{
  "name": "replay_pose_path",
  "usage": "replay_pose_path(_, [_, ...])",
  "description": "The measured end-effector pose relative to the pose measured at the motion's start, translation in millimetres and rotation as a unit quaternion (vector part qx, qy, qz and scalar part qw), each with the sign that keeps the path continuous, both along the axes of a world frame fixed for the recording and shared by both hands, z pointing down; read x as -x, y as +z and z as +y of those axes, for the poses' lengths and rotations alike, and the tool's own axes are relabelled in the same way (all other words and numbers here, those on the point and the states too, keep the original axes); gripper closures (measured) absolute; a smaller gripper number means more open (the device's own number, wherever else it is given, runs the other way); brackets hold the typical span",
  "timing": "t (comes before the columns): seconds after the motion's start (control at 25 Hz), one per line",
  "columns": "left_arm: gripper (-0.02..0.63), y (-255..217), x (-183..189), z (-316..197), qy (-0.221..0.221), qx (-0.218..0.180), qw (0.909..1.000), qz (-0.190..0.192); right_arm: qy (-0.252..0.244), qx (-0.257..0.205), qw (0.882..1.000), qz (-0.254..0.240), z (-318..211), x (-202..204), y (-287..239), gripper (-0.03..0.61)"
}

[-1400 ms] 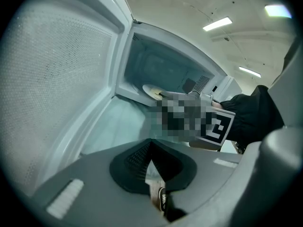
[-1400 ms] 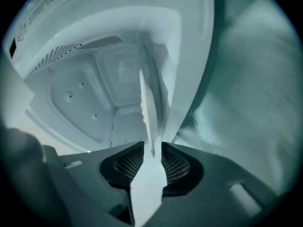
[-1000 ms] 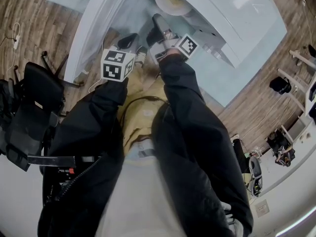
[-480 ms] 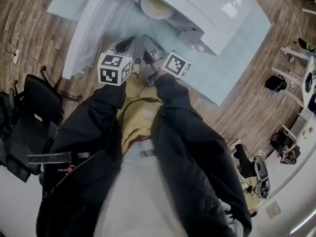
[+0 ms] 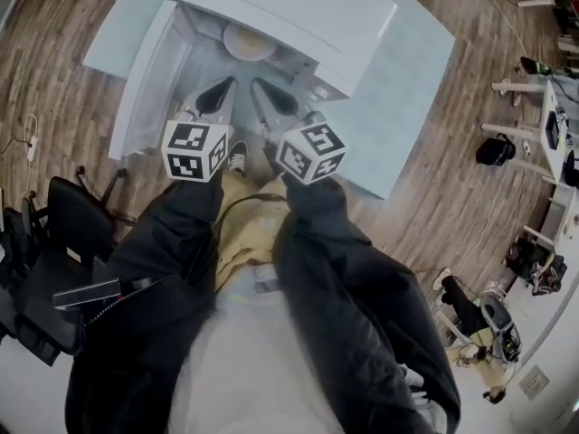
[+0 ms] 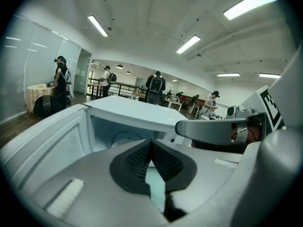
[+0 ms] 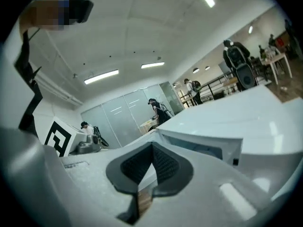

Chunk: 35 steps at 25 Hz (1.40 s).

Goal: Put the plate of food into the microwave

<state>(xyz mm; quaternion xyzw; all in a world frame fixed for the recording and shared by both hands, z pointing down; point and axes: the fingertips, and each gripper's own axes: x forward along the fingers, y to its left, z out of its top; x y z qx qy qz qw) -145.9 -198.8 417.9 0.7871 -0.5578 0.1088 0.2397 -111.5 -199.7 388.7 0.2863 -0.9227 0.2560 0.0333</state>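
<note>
The white microwave (image 5: 298, 12) stands on a pale blue table (image 5: 407, 89), its door (image 5: 145, 80) swung open to the left. The plate of yellowish food (image 5: 246, 42) lies inside the cavity; in the left gripper view the plate (image 6: 124, 138) shows dimly within the microwave (image 6: 132, 110). My left gripper (image 5: 228, 83) and right gripper (image 5: 255, 83) hover side by side just in front of the opening, apart from the plate. Both are shut with nothing between the pads, as the left gripper (image 6: 151, 143) and right gripper (image 7: 152, 148) show in their own views.
A black office chair (image 5: 63, 215) stands on the wooden floor at my left. Desks with gear (image 5: 543, 134) line the right side. Several people (image 6: 156, 86) stand in the room beyond the microwave. The open door juts out on the left of the table.
My right gripper has drawn back from the cavity, away from the plate, and now sits level with the left one. The plate stays inside the microwave.
</note>
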Motion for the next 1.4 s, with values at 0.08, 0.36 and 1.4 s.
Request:
replay_pose_path(0.08, [0.614,-17.7,-13.0,-1.7,0.014,-0.02,0.9996,-0.012,0.004,-0.041,0.999,0.021,0.2,-9.6,-20.3,0.586])
replay_pose_path(0.36, [0.614,-69.8,-40.4,-7.3,0.036,-0.083,0.995,-0.042,0.028,-0.151,0.985,0.076,-0.6,-44.9,-71.0,0.584])
replay_pose_path(1.4, [0.614,-150.3,-80.3,-34.0,0.041,-0.173,0.9827,-0.053,0.063,-0.248,0.964,0.076,-24.3,-86.0,-134.9,0.581])
